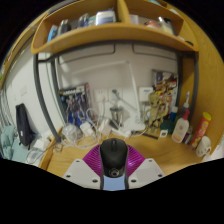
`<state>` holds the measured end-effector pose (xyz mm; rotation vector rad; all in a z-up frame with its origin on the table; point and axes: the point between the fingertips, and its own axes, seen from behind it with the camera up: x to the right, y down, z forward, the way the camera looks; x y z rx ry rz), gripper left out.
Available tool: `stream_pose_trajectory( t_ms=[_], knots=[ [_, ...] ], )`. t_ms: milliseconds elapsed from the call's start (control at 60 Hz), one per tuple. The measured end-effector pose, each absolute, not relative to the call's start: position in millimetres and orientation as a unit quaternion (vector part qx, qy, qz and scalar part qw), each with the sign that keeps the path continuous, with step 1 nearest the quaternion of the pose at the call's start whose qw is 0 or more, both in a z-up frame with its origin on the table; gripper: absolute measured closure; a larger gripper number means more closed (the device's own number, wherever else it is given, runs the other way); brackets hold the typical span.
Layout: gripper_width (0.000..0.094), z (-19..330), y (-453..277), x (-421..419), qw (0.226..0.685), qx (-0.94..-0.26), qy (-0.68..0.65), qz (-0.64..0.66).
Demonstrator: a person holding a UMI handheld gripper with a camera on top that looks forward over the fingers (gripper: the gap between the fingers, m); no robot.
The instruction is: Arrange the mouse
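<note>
The mouse [114,157], black and rounded, sits between the two fingers of the gripper [114,170], its tail end nested against the magenta pads [96,162] that flank it on either side; both pads appear to press on its flanks, so the gripper looks closed on it, holding it just above or on the wooden surface [75,160]. To do the arranging well, the judgement is to keep the mouse level and square to the fingers, carry it low over the surface, and set it down flat on a bare stretch before easing the grip, so it does not skid or tip. Beyond the fingers the far edge of the surface is crowded: a row of small white cups or jars [70,131] ahead to the left, bottles [183,124] and an orange-topped container [203,126] ahead to the right, and a dark object [24,125] further left. A wooden shelf [95,38] loaded with items hangs above. That clutter limits forward travel; the open wood just ahead of the fingers seems the safest place.
</note>
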<state>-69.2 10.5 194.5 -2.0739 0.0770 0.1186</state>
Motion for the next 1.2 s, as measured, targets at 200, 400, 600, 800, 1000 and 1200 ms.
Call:
stream_pose_trajectory(
  t_ms=[200, 400, 600, 800, 1000, 1200],
  knots=[
    [0.0662, 92, 3, -123, 0.438, -0.898, 0.015, 0.039],
    [0.0662, 20, -9, -132, 0.392, -0.92, -0.003, 0.019],
    [0.0587, -3, -10, -131, 0.383, -0.924, -0.005, 0.005],
    [0.0312, -1, -17, -133, 0.358, -0.934, 0.011, 0.021],
    [0.0119, 71, -22, -119, 0.384, -0.923, 0.025, 0.022],
    [0.0098, 172, -37, -95, 0.417, -0.908, 0.034, 0.025]
  ],
)
